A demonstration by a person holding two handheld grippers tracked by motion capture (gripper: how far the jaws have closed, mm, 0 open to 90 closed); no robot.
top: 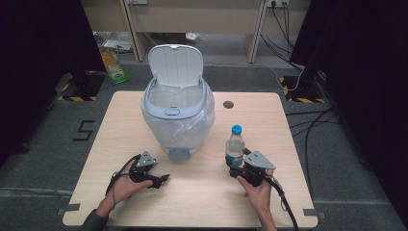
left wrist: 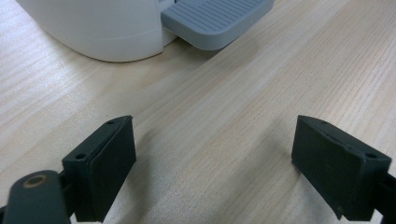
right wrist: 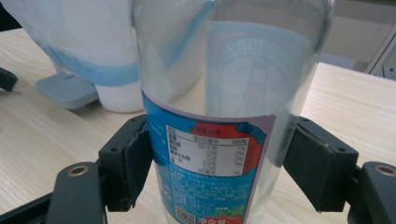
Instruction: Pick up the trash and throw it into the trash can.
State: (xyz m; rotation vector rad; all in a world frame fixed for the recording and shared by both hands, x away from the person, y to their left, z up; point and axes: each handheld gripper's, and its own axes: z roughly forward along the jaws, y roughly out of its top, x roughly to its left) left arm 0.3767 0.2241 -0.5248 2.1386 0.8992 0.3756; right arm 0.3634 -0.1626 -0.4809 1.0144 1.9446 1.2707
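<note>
so the bottle [top: 235, 144] is a clear plastic one, round and smooth, with a blue screw cap and a glossy blue-and-red label wrapped around its lower half. it stands upright on the right part of the table [top: 269, 120], a bit in front and to the right of the bin. in the right gripper view you can see straight through the see-through upper part, and the label's printed white panel faces the camera. the right gripper [right wrist: 217, 154] has its two blocky matte black jaws either side of the label, both pressed up against the bottle's curved wall, so it's clamped on it. the person's right hand [top: 257, 190] holds that gripper from behind, with the grey three-cornered plate on top.

the left gripper [left wrist: 215, 163] is over on the left part of the table, held in the left hand [top: 124, 185], and its jaws are wide apart with just bare wood between them.

the pedal bin [top: 177, 113] sits mid-table, rounded white plastic with a pale blue-grey rim, a crinkly translucent bag folded over the outside, and its lid [top: 174, 65] flipped up. its ribbed grey foot pedal [left wrist: 217, 18] sticks out toward the person, flat and rounded at the corners. the tabletop is light wood-grain laminate with rounded corners.
</note>
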